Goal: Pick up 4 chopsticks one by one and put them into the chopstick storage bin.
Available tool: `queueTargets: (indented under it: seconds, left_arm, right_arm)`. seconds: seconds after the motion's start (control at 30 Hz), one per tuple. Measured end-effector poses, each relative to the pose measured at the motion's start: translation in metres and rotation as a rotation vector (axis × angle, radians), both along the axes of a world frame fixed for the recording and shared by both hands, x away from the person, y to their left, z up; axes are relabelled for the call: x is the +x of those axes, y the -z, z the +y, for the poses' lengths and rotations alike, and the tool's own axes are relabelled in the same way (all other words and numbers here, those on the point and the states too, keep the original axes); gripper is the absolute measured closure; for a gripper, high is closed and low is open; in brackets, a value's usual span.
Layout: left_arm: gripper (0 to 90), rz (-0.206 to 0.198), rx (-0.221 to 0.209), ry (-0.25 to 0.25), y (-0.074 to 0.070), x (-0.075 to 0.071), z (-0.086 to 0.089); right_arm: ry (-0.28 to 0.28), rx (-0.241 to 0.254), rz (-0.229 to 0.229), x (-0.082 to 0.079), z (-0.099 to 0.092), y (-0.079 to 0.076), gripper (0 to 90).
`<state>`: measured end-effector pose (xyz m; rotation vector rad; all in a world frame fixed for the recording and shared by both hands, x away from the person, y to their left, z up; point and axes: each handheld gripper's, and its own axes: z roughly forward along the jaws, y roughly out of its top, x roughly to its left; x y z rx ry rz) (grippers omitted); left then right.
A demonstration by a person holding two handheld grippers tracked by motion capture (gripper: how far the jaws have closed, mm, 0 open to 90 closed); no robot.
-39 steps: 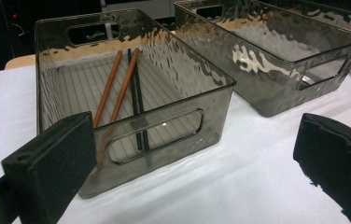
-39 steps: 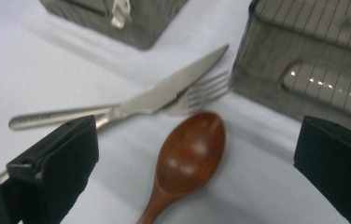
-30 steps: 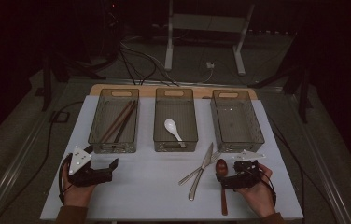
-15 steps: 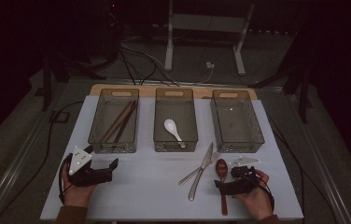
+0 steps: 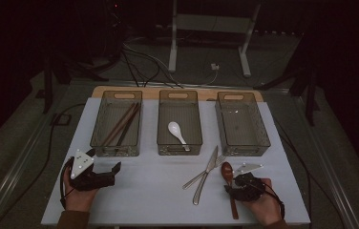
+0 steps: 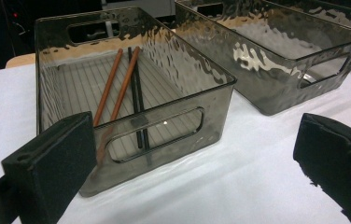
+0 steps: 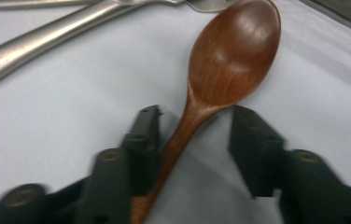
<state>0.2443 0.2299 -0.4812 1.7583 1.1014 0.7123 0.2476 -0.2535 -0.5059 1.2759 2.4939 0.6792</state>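
Closing around the wooden spoon, the right gripper's fingers are half-spread, its neck between them, touching one.

Overhead cam fwd-down; gripper cams close-up.

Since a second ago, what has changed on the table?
The right hand-held gripper has dropped over the brown wooden spoon; its jaws have just been closing around the spoon's neck, a gap still showing on one side. The left hand-held gripper, clear bins and cutlery stayed put.
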Motion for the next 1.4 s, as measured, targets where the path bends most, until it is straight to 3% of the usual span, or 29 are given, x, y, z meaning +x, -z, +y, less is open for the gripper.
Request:
queueTargets:
  seconds: [0.3, 0.43, 0.6, 0.7, 0.8, 0.9, 1.07, 1.4]
  left_arm:
    - [0.7, -0.001, 0.001, 0.001, 0.000, 0.000, 0.000]
    - [0.7, -0.001, 0.003, 0.002, 0.000, 0.000, -0.001]
    - [0.7, 0.001, 0.006, 0.004, 0.000, 0.000, -0.002]
    - [0.7, 0.000, 0.005, 0.004, 0.000, 0.000, -0.002]
    - [0.7, -0.003, 0.004, 0.003, 0.000, -0.001, -0.001]
    - [0.7, -0.002, 0.005, 0.003, 0.000, -0.001, -0.001]
    - [0.7, 0.000, 0.001, 0.000, 0.000, 0.000, 0.000]
    - [0.7, 0.000, 0.003, 0.000, 0.000, 0.000, -0.001]
  right_arm:
    - [0.009, -0.016, 0.016, 0.003, -0.007, -0.002, 80.8]
    - [0.009, -0.009, 0.016, 0.004, -0.008, -0.002, 80.1]
    - [0.009, -0.007, 0.001, 0.006, -0.005, 0.000, 71.4]
    - [-0.002, -0.025, 0.006, 0.006, -0.002, -0.001, 73.9]
    - [-0.007, -0.031, 0.006, 0.006, -0.001, -0.001, 81.7]
    - [-0.005, -0.045, 0.003, 0.005, 0.002, -0.002, 82.1]
    - [0.009, -0.014, -0.001, 0.003, -0.003, -0.004, 82.6]
    - [0.026, 0.048, -0.080, -0.002, -0.008, -0.024, 82.6]
